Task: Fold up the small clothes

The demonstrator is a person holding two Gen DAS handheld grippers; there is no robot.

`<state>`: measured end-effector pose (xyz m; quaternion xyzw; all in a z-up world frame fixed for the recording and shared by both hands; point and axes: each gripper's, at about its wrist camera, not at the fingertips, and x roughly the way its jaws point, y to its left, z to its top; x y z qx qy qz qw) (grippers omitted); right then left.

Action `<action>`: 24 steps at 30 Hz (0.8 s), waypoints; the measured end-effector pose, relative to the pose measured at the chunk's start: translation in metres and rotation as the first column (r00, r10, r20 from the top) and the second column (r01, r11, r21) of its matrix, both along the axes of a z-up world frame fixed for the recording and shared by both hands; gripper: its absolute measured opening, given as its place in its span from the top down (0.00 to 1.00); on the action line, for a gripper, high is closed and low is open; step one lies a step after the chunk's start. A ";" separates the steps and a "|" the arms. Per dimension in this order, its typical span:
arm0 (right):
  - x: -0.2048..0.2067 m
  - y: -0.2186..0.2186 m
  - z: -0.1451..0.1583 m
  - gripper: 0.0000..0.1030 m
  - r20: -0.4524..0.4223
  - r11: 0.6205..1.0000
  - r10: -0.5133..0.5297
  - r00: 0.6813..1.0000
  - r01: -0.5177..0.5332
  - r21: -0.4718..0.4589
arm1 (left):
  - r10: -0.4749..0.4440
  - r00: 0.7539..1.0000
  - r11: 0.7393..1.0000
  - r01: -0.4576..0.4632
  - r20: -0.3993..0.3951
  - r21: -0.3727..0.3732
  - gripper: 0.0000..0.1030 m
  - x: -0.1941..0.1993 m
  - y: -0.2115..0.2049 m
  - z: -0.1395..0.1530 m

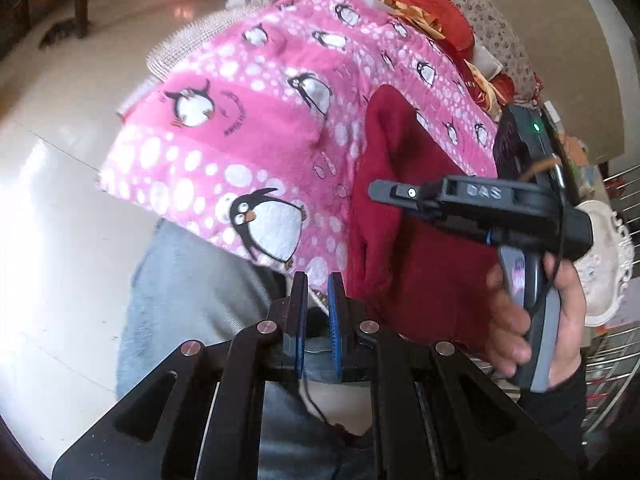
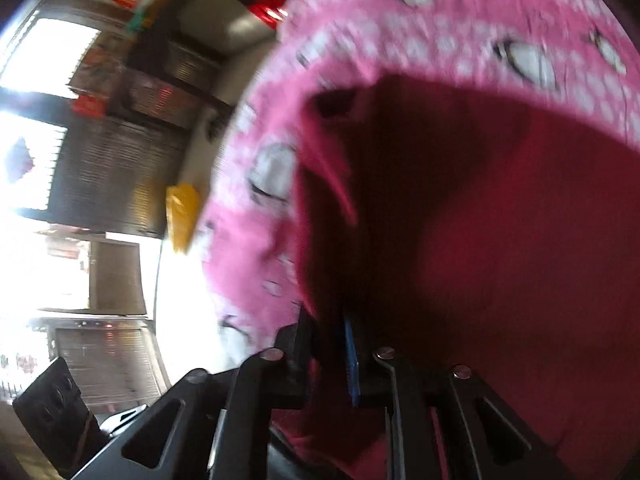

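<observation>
Two cloth items dominate: a pink penguin-print blanket (image 1: 248,128) spread over the sofa or bed, and on it a dark red garment (image 1: 404,240), the piece to fold, lying at the blanket's right side, rumpled. Grey trousers (image 1: 188,292) of the person show below. Right gripper (image 1: 384,192), held in a hand (image 1: 532,320), sits over the red cloth; its own blurred view shows red fabric between the jaws, which stand only a sliver apart, though whether they pinch it cannot be told. Left gripper (image 1: 318,292) hangs off the blanket's edge, jaws nearly shut and empty. Risk, as judged: a loosening right grip may drop the edge, or snag the blanket too.
</observation>
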<state>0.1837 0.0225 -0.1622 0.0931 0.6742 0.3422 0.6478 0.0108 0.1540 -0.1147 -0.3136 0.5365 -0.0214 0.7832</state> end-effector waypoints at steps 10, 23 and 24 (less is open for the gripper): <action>0.002 -0.015 0.019 0.55 -0.070 1.000 -0.004 0.998 0.003 -0.014 | -0.195 0.980 0.978 0.193 -0.026 -0.078 0.54 0.034 -0.051 -0.034; 0.009 0.087 0.014 0.25 -0.124 0.897 0.235 0.964 -0.265 -0.353 | -0.284 0.924 0.958 0.264 0.254 0.111 0.91 0.014 -0.105 0.030; 0.007 0.092 0.013 0.22 -0.117 0.884 0.249 0.961 -0.275 -0.378 | -0.295 0.921 0.954 0.269 0.253 0.133 0.91 0.014 -0.110 0.032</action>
